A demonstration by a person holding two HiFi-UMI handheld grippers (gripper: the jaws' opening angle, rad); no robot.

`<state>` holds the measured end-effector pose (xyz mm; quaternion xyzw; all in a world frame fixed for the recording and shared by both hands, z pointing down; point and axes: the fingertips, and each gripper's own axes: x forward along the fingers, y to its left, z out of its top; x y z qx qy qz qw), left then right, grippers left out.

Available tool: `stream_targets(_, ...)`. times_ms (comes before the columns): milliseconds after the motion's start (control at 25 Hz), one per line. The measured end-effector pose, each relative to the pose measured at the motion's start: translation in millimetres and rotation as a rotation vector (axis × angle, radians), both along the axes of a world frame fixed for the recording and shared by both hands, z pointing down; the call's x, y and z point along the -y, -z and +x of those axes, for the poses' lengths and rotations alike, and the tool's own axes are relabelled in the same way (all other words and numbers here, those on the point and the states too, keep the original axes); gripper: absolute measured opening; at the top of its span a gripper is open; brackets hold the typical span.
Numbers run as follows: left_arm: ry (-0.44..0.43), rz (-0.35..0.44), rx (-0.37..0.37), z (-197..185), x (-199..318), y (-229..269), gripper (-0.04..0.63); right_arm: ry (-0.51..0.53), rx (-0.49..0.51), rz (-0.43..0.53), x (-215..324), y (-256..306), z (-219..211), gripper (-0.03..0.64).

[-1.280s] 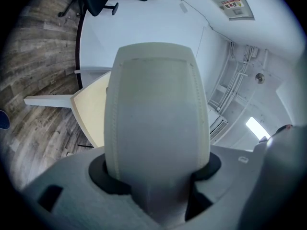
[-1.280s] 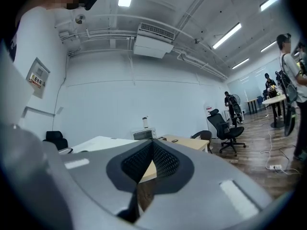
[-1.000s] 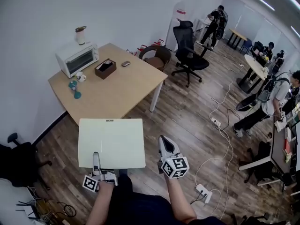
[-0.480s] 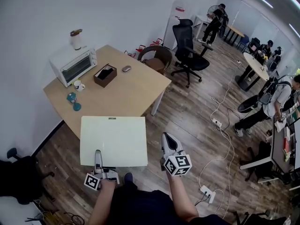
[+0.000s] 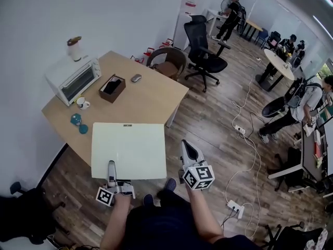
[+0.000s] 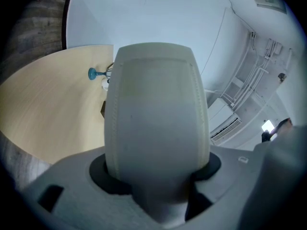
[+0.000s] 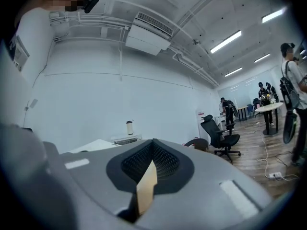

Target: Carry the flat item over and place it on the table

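Board [image 5: 129, 150] gripped at near edge by left fingers [image 5: 111, 167], seemingly over table [image 5: 151, 99] edge; right fingers [image 5: 188, 153] closed, empty.

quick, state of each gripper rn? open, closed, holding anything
Left gripper: closed on the near edge of the flat white board.
Right gripper: closed, holding nothing.

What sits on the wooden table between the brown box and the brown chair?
A small grey computer mouse lies on the light wooden table between the open brown box and the brown curved-back chair, seen in the head view.
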<state>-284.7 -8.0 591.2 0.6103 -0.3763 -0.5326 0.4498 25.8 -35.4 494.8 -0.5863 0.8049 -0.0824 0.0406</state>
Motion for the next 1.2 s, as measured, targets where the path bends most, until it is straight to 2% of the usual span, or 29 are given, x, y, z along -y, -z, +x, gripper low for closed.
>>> stream_targets(480,-0.01,-0.031,0.0,19.7,53.7,-13.3,0.295,-0.001,0.009,-0.006,57.6,-13.4,19.3,0.012)
stream_targets(640,-0.013,-0.043,0.008,33.8,85.8,-18.4,0.295,0.008,0.011,-0.002,86.6,-17.1,30.5,0.012)
stream_targets(840,-0.03,-0.051,0.016,66.7,131.6,-22.1,0.295,0.009,0.014,-0.009,128.1,-23.4,60.5,0.012)
stream_targets(1200,-0.006,-0.032,0.001,137.5,226.0,-12.8,0.295,0.063,0.018,0.025,232.2,-8.9,121.0,0.012)
